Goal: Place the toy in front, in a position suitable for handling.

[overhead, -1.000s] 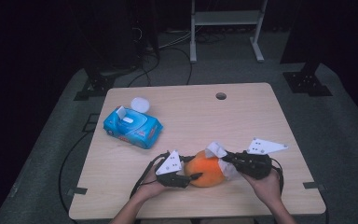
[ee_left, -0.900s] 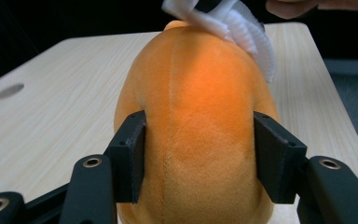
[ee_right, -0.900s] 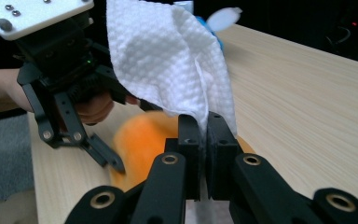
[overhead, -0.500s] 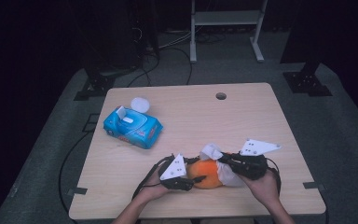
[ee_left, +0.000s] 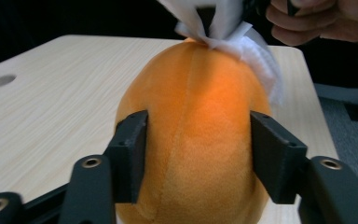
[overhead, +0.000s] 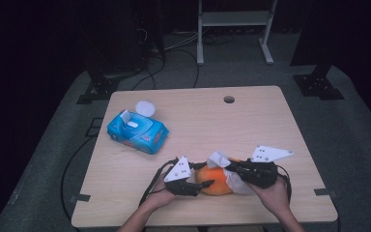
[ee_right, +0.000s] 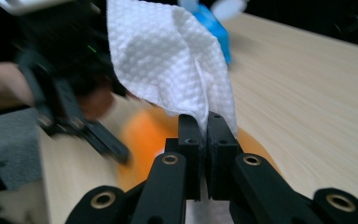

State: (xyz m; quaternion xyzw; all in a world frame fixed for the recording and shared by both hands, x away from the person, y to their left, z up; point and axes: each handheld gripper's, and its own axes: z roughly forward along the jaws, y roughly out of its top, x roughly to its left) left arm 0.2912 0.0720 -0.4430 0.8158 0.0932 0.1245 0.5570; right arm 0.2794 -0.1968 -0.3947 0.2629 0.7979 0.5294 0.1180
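My right tool (overhead: 232,169), clamping the white wipe (ee_right: 168,65), is creeping leftward over the orange plush (ee_left: 196,140) that my left tool (ee_left: 198,156) is gripping, so wiping is progressing.

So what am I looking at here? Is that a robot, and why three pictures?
No robot: a person holds a hand-held two-jaw tool in each hand. The high view looks down on the table from above; the other two come from cameras riding on each tool, looking along its black jaws. The left gripper clamps an orange plush toy on both sides. The right gripper is shut on a white wipe and presses it against the toy, as if wiping it. Farther back lie a blue pack of wipes and a small white round lid.
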